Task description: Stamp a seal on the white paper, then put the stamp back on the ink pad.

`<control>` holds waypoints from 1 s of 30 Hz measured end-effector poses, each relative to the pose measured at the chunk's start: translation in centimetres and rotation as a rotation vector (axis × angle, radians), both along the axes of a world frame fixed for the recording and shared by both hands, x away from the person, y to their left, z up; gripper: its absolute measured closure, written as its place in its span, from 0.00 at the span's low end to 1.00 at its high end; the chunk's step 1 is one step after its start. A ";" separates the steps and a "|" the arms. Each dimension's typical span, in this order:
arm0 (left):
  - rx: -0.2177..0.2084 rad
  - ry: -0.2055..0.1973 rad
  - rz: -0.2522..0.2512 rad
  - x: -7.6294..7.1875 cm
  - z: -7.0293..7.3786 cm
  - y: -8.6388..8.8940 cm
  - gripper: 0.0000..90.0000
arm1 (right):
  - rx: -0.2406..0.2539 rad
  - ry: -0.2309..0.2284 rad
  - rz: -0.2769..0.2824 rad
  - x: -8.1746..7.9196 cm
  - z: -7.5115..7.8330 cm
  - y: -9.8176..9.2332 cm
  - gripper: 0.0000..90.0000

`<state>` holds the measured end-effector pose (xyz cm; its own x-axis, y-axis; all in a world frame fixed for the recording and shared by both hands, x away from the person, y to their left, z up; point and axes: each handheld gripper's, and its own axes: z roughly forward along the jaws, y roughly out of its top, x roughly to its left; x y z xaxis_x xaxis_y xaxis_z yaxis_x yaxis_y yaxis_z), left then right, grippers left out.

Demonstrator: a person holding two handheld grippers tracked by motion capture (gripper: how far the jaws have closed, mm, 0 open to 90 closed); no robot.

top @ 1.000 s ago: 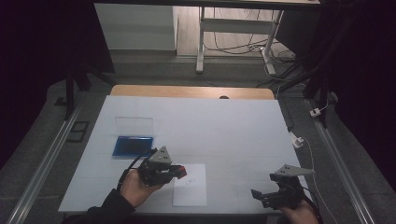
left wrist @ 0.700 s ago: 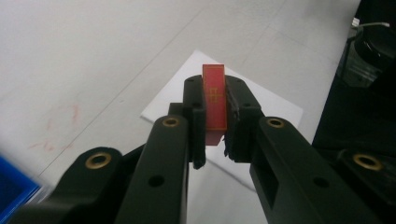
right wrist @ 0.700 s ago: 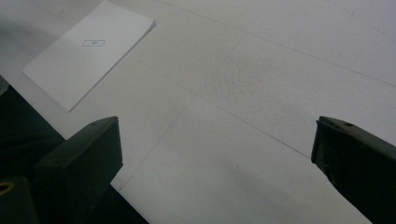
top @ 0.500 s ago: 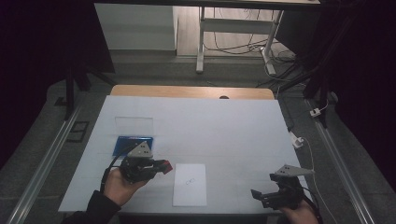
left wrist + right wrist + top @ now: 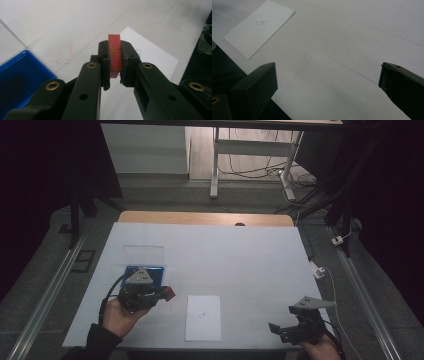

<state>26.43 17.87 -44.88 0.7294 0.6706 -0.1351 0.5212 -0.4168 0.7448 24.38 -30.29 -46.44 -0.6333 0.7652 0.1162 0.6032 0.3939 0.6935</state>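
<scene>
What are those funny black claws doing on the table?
A person holds a gripper in each hand. The left gripper has its jaws shut on a small red stamp, held above the white table between a blue tray and a white sheet of paper that bears a small printed mark. The right gripper rests near the table's front edge, its jaws wide open and empty.

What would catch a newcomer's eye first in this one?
The red stamp clamped upright in the left gripper, beside the blue tray at the table's left. Then the white sheet with a small printed mark near the front edge, and the right gripper open, holding nothing, at front right.
</scene>
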 end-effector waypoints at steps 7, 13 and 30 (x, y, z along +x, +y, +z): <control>0.000 0.000 0.051 0.4 0.0 1.2 0.89 | 0.005 0.003 0.001 0.0 0.0 0.0 0.03; -0.004 0.000 0.083 0.8 -0.2 2.0 0.89 | -0.001 0.004 0.005 0.1 0.0 0.1 0.03; 0.021 0.006 0.187 2.3 -0.7 3.9 0.89 | 0.001 0.006 0.003 0.1 0.0 0.1 0.03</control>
<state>28.78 21.74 -45.61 0.5911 0.7971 -0.1233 0.5954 -0.3281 0.7334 24.45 -30.23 -46.49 -0.6347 0.7633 0.1207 0.6063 0.3950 0.6902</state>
